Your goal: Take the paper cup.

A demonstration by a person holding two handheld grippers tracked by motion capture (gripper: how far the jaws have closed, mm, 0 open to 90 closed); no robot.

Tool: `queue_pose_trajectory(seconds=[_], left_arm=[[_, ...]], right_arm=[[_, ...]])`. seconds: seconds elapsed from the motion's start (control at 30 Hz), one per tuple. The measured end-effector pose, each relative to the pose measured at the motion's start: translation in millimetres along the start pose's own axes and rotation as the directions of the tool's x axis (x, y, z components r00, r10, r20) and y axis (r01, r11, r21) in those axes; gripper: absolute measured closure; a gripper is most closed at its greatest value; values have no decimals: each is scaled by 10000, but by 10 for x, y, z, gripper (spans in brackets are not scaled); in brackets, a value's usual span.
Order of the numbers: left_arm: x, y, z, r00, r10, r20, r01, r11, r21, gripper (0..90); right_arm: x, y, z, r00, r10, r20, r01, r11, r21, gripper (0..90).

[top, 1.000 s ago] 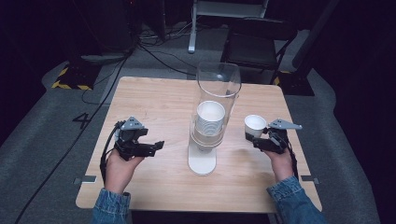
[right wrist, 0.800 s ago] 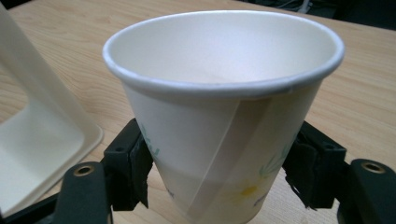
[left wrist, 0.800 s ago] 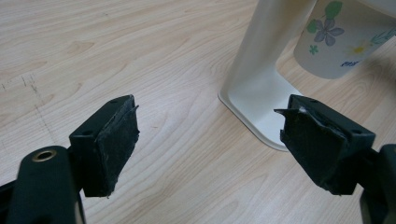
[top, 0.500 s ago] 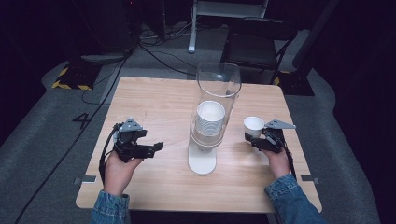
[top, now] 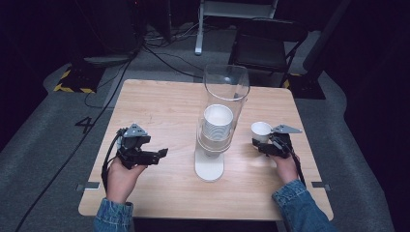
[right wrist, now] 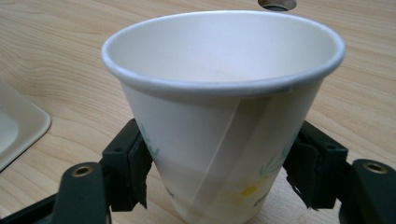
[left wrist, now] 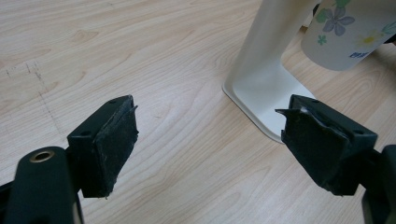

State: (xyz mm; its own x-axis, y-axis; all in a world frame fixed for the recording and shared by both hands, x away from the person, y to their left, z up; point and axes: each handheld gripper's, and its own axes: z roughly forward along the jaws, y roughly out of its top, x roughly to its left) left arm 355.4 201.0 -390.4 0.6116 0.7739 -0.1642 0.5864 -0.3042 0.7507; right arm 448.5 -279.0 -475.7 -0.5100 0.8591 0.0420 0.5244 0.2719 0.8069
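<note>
dark lab or studio: floor cables (top: 159, 53), hazard tape (top: 72, 88), folding chair (top: 263, 46).

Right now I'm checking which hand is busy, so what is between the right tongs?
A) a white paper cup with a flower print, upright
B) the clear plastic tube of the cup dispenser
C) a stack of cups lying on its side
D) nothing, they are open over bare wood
A: in the right gripper view the black pads of the right tongs press both sides of the upright white paper cup with a flower print.

1 table (top: 159, 104), 1 cup dispenser (top: 209, 166), 2 grippers, 1 loose paper cup (right wrist: 219, 116).
</note>
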Motion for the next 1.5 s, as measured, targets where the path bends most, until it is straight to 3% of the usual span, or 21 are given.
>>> queue_pose_trajectory(seconds=[0.43,0.53,0.6,0.87,0.93,1.0,1.13,1.17,1.27,1.37,1.5], left_arm=[[1,1,9,10000,78,6,-78,9999,121,182],[3,2,10,10000,85,10,-85,9999,121,183],[3,2,10,10000,85,9,-85,9999,132,183],[1,5,16,10000,56,35,-56,9999,106,183],[1,5,15,10000,21,46,-21,9999,101,182],[2,5,14,10000,20,42,-21,9999,100,182],[7,-2,4,10000,51,0,-51,10000,57,182],[2,-8,-5,10000,-2,36,2,10000,51,182],[4,-24,-24,10000,21,-25,-21,10000,13,182],[5,-41,-40,10000,2,-43,-2,10000,27,182],[6,-102,-94,9998,-124,-138,124,9999,-65,182]], right_arm=[[-17,-25,42,9999,-23,-133,28,9992,408,293],[-27,-29,49,9996,40,-281,-25,9986,532,264],[-34,-23,49,9996,19,-291,-5,9988,481,184],[-45,-7,25,9991,202,-385,-183,9986,497,144],[-51,11,-8,9989,170,-432,-151,9990,425,119],[-56,42,-59,9991,222,-373,-211,9994,281,6],[-66,94,-138,9987,186,-483,-189,9998,-69,0],[-62,127,-209,9990,22,-452,-46,9986,-532,0],[-60,181,-310,9984,66,-561,-121,9951,-985,0],[-59,222,-375,9982,46,-602,-110,9944,-1053,0],[-50,298,-561,9948,81,-1017,-212,9915,-1280,0]])
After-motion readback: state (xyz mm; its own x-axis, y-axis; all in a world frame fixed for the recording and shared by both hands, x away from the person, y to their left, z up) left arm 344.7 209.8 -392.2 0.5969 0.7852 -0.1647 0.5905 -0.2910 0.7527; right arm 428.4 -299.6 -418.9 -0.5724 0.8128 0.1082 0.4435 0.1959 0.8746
